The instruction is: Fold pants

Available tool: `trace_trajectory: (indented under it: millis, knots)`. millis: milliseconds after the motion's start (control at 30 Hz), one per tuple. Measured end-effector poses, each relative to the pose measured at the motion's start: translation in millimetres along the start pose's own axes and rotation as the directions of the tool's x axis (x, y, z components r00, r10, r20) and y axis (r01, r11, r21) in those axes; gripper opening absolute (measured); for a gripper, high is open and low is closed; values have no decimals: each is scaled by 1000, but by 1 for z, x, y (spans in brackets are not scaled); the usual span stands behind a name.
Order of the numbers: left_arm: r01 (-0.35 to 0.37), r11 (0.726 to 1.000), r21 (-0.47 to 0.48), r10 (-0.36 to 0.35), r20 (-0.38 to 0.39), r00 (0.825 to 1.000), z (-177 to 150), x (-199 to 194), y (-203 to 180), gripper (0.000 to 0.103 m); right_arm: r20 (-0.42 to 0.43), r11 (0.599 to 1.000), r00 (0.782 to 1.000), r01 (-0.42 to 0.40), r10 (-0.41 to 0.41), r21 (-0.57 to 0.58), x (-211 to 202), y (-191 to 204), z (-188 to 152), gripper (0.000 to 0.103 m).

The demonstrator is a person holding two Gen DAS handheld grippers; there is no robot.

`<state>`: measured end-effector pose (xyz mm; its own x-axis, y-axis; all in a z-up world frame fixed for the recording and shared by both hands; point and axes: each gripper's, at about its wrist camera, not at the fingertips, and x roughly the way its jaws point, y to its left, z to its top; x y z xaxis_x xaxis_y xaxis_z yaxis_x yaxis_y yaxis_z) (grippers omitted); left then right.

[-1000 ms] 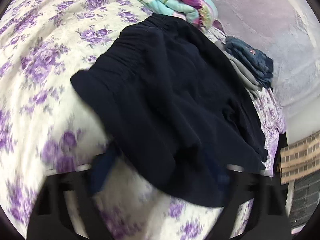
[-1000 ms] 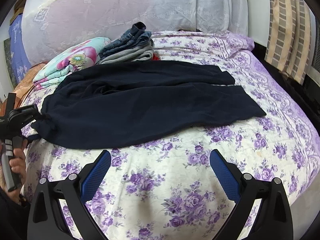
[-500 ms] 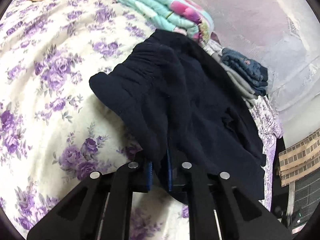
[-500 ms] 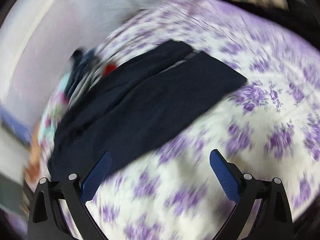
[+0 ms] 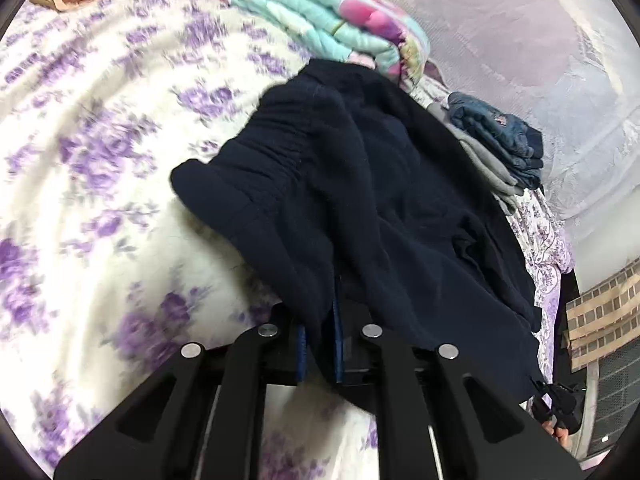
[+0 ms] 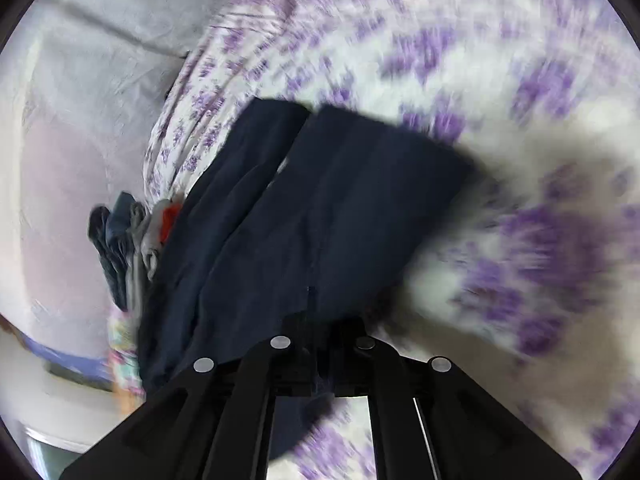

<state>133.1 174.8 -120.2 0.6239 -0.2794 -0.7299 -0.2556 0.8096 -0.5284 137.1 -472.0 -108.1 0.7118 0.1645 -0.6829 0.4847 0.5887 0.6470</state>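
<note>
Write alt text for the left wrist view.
The left gripper is shut on the gathered waistband end of dark navy pants lying on a purple-flowered bedsheet. Beyond the pants sit a folded turquoise and pink blanket and a small stack of folded clothes.

**Soft cloth, matt plastic, bright metal**

The dark navy pants (image 5: 392, 208) are matt, soft cloth, gathered into ribs at the waistband. The bedsheet (image 5: 100, 184) is smooth printed cotton-like fabric. The folded quilt (image 5: 320, 28) looks padded and stitched. The jeans (image 5: 496, 136) are coarse denim. The left gripper (image 5: 320, 344) is matt black plastic with shiny metal pins and blue ribbed pads.
</note>
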Motion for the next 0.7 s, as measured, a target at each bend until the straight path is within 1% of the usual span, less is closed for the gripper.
trace_trajectory:
  millis: [67, 133, 267, 333, 400, 433, 467, 500, 533, 567, 600, 633, 667, 700]
  knots:
    - [7, 1000, -9, -7, 13, 1000, -3, -12, 5, 9, 12, 999, 1000, -23, 23, -23, -24, 0, -7, 4]
    - [11, 1000, -12, -11, 23, 1000, -6, -26, 12, 8, 6, 998, 999, -50, 50, -39, -52, -5, -20, 4]
    - [22, 1000, 3, -22, 4, 1000, -22, -50, 22, 8, -13, 997, 1000, -24, 23, -78, -84, -21, -48, 4]
    - [14, 1000, 25, -13, -14, 1000, -33, -57, 28, 9, -27, 997, 1000, 9, -11, -74, -85, -36, -60, 4]
    - [-36, 998, 51, 39, -62, 997, -36, -41, 35, 10, -69, 995, 994, 76, -81, -68, -69, -52, -70, 8]
    - [-44, 998, 45, 48, -91, 995, -36, -32, 39, 11, -91, 992, 990, 105, -111, -67, -59, -57, -73, 9]
    - [-36, 999, 36, 39, -94, 995, -36, -31, 42, 13, -91, 991, 989, 108, -115, -74, -55, -59, -75, 9]
    - [-26, 999, 34, 29, -83, 996, -37, -35, 42, 15, -84, 989, 989, 114, -122, -92, -58, -55, -76, 17]
    - [-30, 998, 62, 34, -72, 997, -37, -45, 38, 19, -93, 986, 986, 125, -136, -113, -62, -50, -76, 26]
    - [-59, 994, 97, 64, -49, 997, -37, -58, 34, 25, -97, 982, 984, 138, -151, -132, -70, -45, -76, 49]
    - [-77, 990, 117, 80, -25, 996, -37, -68, 32, 28, -65, 972, 979, 183, -195, -148, -83, -40, -77, 64]
    - [-101, 986, 135, 100, 10, 995, -36, -82, 31, 37, 1, 946, 961, 274, -278, -174, -99, -33, -77, 67]
    - [-122, 982, 146, 117, 42, 992, -34, -94, 29, 44, 58, 920, 940, 340, -336, -195, -110, -28, -76, 69]
    - [-147, 977, 155, 136, 82, 987, -28, -108, 26, 45, 129, 890, 914, 405, -385, -208, -125, -21, -73, 70]
